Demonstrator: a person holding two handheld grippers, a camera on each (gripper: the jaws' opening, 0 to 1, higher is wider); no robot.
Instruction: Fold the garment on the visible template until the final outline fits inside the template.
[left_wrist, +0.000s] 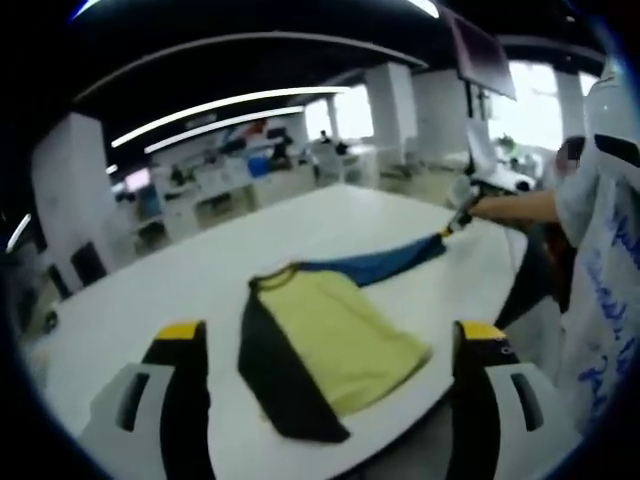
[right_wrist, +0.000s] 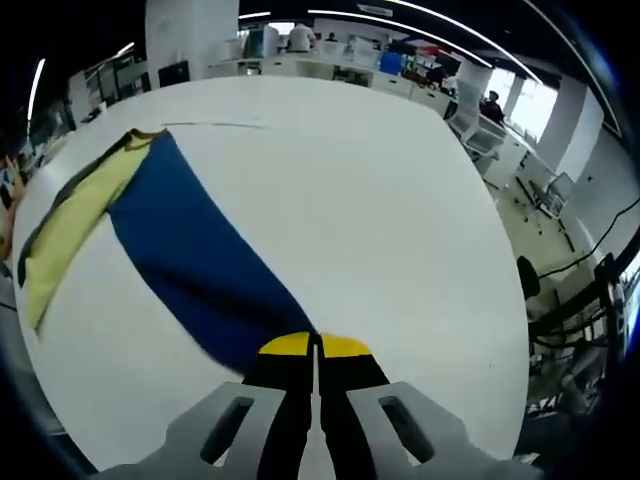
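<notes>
- Mostly yellow, the shirt (left_wrist: 330, 345) lies flat on the white table (left_wrist: 200, 270), with a black panel down one side and a blue sleeve (left_wrist: 385, 263) drawn out straight from its collar end.
- Seen from the right gripper view, that sleeve (right_wrist: 200, 265) is a long blue band running from the yellow body (right_wrist: 70, 225) down to the right gripper (right_wrist: 315, 345).
- Right gripper: its yellow-tipped jaws are pressed together on the sleeve's end, which disappears between them.
- Left gripper (left_wrist: 330, 335): jaws wide apart, holding nothing, standing to either side of the shirt in its own view; whether they touch the table is hard to tell.
- From the left gripper view, the right gripper (left_wrist: 458, 218) is small and blurred at the sleeve tip, with a person's forearm (left_wrist: 515, 207) behind it.
- No template outline can be made out on the table.
- Part of the shirt's body is cut off at the edge of the right gripper view.
</notes>
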